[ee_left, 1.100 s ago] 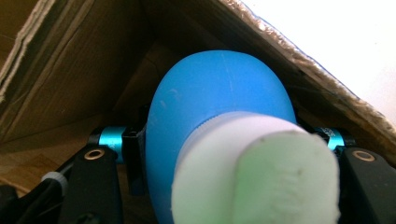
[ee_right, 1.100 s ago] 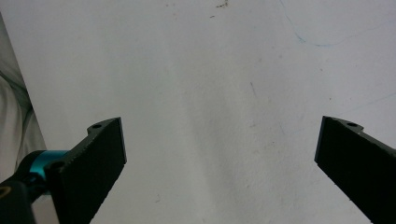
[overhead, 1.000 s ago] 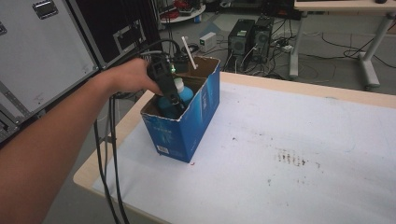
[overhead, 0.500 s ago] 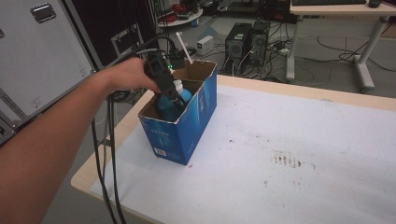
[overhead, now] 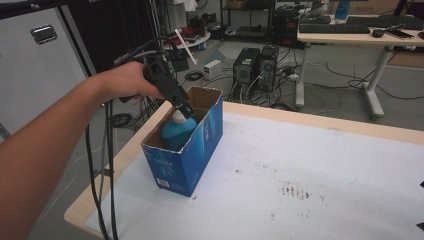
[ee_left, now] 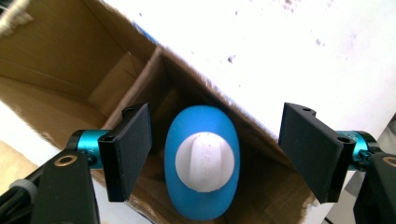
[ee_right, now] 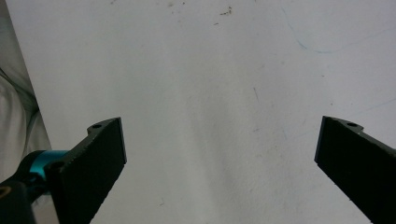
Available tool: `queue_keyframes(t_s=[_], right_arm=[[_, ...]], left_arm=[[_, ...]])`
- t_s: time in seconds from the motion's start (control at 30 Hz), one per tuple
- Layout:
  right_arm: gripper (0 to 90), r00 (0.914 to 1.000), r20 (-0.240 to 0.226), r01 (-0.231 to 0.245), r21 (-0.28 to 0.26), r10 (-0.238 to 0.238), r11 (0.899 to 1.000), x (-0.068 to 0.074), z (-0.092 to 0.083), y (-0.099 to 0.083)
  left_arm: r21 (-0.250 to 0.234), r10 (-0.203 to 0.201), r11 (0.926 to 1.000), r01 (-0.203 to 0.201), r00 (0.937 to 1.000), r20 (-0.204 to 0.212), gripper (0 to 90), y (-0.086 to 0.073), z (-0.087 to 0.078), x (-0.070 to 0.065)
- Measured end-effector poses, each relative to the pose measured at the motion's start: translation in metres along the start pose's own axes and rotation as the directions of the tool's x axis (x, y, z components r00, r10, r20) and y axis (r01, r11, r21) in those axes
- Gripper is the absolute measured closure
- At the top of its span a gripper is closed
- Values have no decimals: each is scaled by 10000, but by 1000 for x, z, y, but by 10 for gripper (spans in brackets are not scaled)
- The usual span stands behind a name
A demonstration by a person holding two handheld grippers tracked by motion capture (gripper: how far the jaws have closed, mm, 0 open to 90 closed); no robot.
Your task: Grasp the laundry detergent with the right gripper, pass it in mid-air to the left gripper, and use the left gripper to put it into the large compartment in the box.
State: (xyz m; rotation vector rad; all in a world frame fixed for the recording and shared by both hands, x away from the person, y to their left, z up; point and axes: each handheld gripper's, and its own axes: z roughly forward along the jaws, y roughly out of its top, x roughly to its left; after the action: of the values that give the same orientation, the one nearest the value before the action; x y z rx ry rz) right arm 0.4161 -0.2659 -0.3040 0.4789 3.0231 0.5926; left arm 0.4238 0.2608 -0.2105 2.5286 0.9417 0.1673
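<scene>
We start w/ the table (overhead: 320,170), white top, stained in spots. Near its left edge sits the blue cardboard box (overhead: 192,145), top open, and everything below is placed relative to that box. Inside it, towards the end nearer us, stands the blue bottle (ee_left: 201,163), upright, white cap (ee_left: 204,161) facing straight up, so its long axis runs vertical, out of the box mouth. Our left gripper (overhead: 181,107) hangs directly above the box opening, pointing down; in the left gripper view the jaws are spread wide w/ the cap between them, neither pad touching. The bottle body's oval runs along the gap, narrow side across. We judge a straight drop then a squeeze would catch the neck. Right gripper (ee_right: 219,172) is away from the box, over bare table, jaws spread wide, empty, so the left hand is clearly the nearer one.
</scene>
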Motion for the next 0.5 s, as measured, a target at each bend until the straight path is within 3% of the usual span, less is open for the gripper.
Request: queue_keyframes(t_s=[0.27, 0.5], right_arm=[[13, 10000, 12, 1, -43, -1, 10000, 0, 0, 0], [13, 10000, 9, 41, -43, -41, 10000, 1, 0, 1]], left_arm=[[-420, 259, 9988, -258, 9997, 11, 198, 17, -15, -14], [-449, 383, 9983, -381, 9993, 30, 198, 32, -16, -26]])
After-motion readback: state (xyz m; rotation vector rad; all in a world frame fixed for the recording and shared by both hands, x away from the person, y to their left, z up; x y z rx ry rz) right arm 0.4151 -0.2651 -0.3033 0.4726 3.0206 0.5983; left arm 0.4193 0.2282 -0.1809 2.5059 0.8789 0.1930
